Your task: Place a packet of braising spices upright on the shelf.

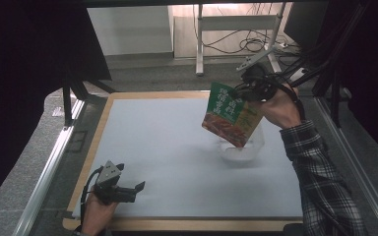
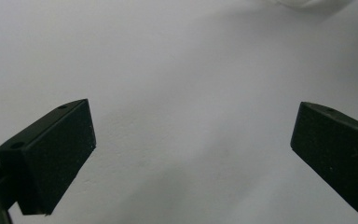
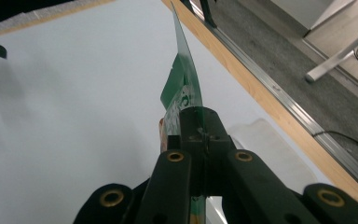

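A green and orange food packet [image 1: 231, 115] hangs tilted in the air at the right of the white mat, above a clear plastic container [image 1: 241, 147]. My right gripper [image 1: 248, 88] is shut on the packet's upper right edge. In the right gripper view the packet [image 3: 182, 88] stands edge-on, pinched between the closed jaws of that gripper [image 3: 200, 126]. My left gripper [image 1: 137, 189] rests low near the mat's front left edge, held by a hand. Its jaws stand wide apart in the left gripper view, with bare mat between the fingertips [image 2: 193, 149].
The white mat [image 1: 167, 147] lies on a wooden-edged table [image 1: 93, 147]. Metal rails run along both sides. A desk frame and cables stand on the floor beyond the far edge. A plaid sleeve [image 1: 325, 182] reaches in from the bottom right.
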{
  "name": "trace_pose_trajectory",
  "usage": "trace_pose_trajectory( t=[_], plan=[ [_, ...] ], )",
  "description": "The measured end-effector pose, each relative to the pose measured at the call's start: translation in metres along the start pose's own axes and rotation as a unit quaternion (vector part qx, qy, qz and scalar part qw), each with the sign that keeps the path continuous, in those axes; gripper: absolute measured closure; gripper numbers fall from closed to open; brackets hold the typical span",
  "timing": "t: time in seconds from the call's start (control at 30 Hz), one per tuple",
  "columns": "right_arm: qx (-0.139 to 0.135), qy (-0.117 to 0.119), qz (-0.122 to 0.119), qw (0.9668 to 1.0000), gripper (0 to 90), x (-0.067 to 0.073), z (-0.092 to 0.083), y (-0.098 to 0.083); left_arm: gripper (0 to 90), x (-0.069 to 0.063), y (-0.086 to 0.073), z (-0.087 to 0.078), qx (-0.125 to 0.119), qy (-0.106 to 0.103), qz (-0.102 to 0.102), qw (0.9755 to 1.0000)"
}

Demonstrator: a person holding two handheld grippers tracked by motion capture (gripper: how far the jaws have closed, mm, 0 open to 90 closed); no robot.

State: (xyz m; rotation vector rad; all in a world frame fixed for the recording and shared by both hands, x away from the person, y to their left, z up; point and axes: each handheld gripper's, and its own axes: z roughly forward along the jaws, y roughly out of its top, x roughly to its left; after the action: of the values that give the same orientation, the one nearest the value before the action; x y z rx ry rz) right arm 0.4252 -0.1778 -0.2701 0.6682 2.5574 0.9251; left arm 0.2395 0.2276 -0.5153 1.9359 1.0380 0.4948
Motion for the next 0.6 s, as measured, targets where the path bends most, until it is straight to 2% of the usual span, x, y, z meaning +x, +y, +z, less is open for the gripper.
trace_pose_trajectory(
  t=[0.27, 0.47, 0.6],
  plan=[
    [0.027, -0.014, 0.010, 0.9995, 89.7, -0.013, -0.007, -0.023, 0.0, -0.001, 0.000, 0.001, 0.001, 0.001, -0.002, 1.0000],
    [0.037, -0.014, 0.021, 0.9990, 89.5, -0.019, -0.013, -0.034, 0.0, -0.001, 0.000, 0.001, 0.002, 0.002, 0.000, 1.0000],
    [0.052, -0.016, 0.017, 0.9984, 89.5, -0.019, -0.009, -0.037, 0.0, -0.001, 0.000, 0.001, 0.003, 0.002, 0.000, 1.0000]
  ],
)
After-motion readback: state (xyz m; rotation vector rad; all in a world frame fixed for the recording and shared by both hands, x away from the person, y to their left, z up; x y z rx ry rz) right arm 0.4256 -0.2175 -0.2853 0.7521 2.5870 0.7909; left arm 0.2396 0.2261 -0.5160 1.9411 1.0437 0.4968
